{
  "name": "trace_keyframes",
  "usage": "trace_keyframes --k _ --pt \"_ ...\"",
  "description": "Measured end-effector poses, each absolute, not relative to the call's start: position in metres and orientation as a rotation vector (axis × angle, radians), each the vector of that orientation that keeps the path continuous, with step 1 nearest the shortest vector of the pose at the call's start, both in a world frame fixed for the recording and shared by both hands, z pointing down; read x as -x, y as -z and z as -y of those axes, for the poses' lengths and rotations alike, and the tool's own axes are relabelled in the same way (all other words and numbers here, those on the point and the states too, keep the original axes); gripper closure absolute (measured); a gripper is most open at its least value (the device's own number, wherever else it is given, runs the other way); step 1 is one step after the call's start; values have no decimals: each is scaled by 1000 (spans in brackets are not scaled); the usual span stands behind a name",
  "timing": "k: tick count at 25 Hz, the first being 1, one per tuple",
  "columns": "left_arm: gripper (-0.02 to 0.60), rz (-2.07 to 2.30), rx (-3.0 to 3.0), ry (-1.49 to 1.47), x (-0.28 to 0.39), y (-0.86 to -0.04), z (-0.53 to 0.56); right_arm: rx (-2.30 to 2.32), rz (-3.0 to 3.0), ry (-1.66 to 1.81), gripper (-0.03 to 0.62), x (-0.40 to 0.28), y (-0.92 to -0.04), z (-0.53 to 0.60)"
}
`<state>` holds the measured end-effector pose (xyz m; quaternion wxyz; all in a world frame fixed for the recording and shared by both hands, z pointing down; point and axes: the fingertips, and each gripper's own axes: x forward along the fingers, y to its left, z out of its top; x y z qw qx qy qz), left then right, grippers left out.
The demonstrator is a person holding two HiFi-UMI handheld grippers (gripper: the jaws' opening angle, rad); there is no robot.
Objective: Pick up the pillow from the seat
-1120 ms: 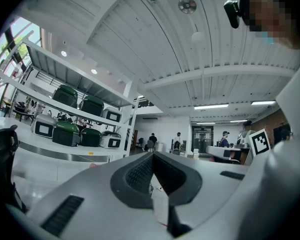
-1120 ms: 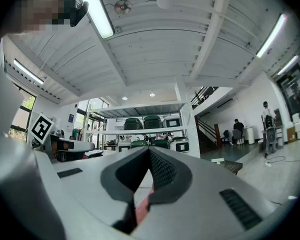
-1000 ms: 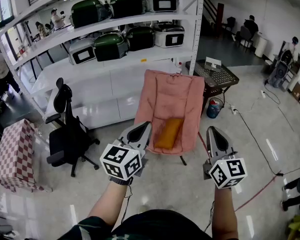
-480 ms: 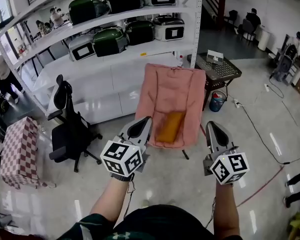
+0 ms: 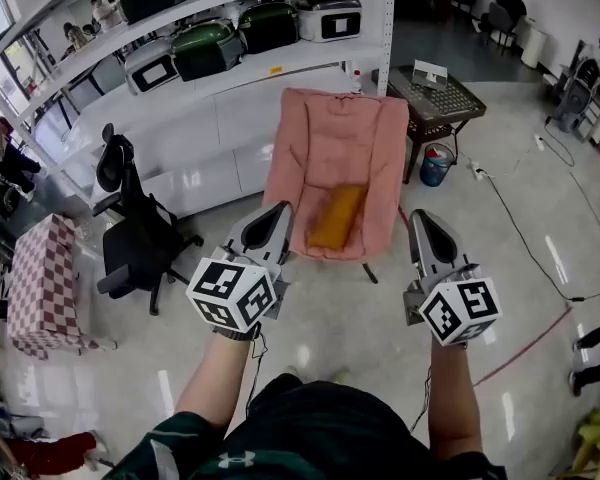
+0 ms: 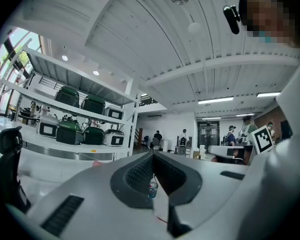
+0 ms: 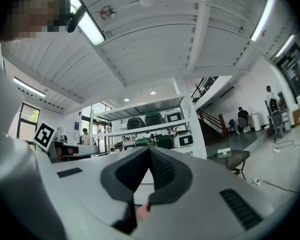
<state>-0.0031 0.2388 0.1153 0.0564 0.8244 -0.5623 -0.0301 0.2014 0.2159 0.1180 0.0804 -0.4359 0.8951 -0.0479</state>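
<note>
As the pillow (image 5: 337,216) lies unheld, a shirt logo (image 5: 237,460) shows.

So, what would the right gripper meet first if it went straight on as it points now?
Most likely the pink chair, straight ahead of the right gripper. Height is unclear, so it might pass over it.

Shelving (image 5: 300,65): white rack at the floor's far edge, bearing green and white appliances (image 5: 208,50).
Office chair (image 5: 130,238): black, on the floor's left side.
Checked box (image 5: 42,288): red and white, near the floor's left edge.
Mesh table (image 5: 435,98): dark, far right, with a blue bucket (image 5: 435,165) by its legs.
</note>
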Motion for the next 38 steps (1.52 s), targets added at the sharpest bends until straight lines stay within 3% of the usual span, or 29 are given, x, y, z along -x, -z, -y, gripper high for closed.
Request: trace_keyframes --k 12,23,38 --pt "577 1722 -2470 30 -4 -145 -220 1253 -2693 253 591 -200 -148 -193" --pt "577 1589 -2483 25 33 -196 -130 1337 -2691 302 592 -151 -176 -118" --pt "577 1349 -2539 -208 73 -355 -5 1465 -2681 392 592 -63 -237 -6"
